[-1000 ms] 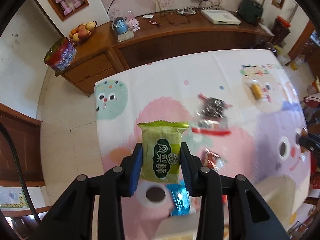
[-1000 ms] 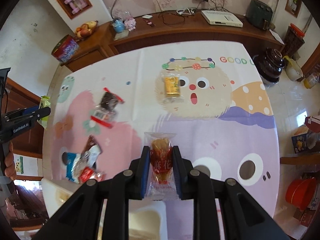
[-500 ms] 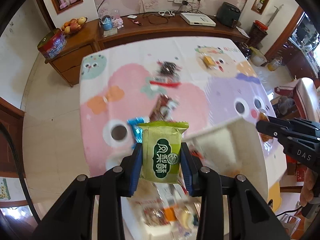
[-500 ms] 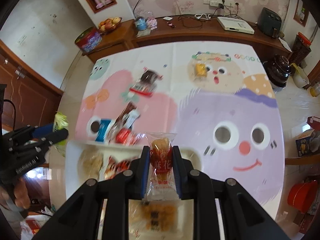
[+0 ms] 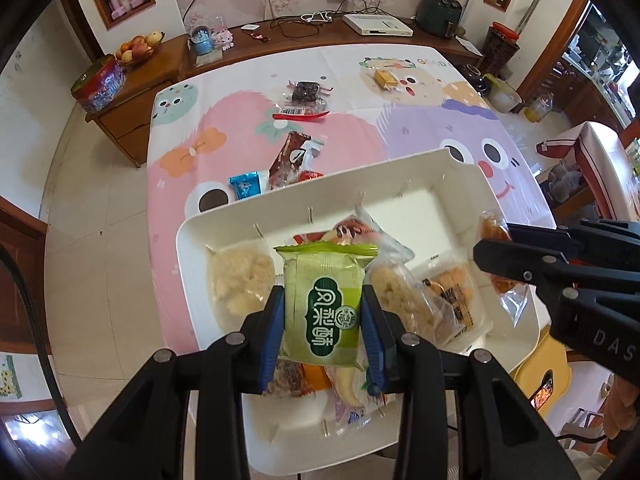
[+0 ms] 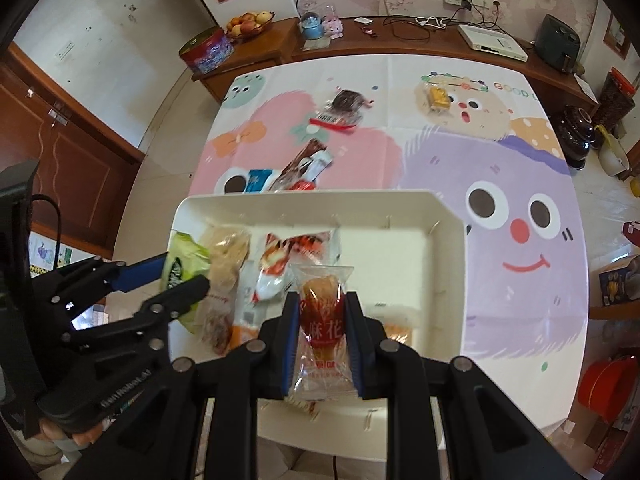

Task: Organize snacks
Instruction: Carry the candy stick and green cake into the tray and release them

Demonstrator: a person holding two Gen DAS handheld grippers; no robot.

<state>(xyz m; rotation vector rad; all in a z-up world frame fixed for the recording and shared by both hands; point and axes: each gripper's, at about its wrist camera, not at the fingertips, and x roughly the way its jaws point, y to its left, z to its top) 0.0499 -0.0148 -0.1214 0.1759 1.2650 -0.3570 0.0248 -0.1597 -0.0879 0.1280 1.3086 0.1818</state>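
My left gripper (image 5: 323, 300) is shut on a green snack packet (image 5: 326, 304) and holds it above the white tray (image 5: 400, 168). My right gripper (image 6: 322, 312) is shut on a clear packet with a red label and a fried twist (image 6: 323, 320), also above the white tray (image 6: 312, 204). Several wrapped snacks (image 5: 240, 280) lie in the tray's left half. In the right wrist view the left gripper (image 6: 176, 276) shows at the left with the green packet (image 6: 180, 264). In the left wrist view the right gripper (image 5: 496, 248) shows at the right.
Loose snacks lie on the cartoon tablecloth beyond the tray: a blue packet (image 5: 246, 186), a brown and white wrapper (image 5: 292, 156), a dark packet with a red strip (image 5: 304, 100), a yellow packet (image 5: 386, 78). A wooden sideboard (image 5: 280, 40) stands behind the table.
Both grippers have pulled back from over the table to above the tray at its near end, each still holding its packet. They now hang side by side over the tray.
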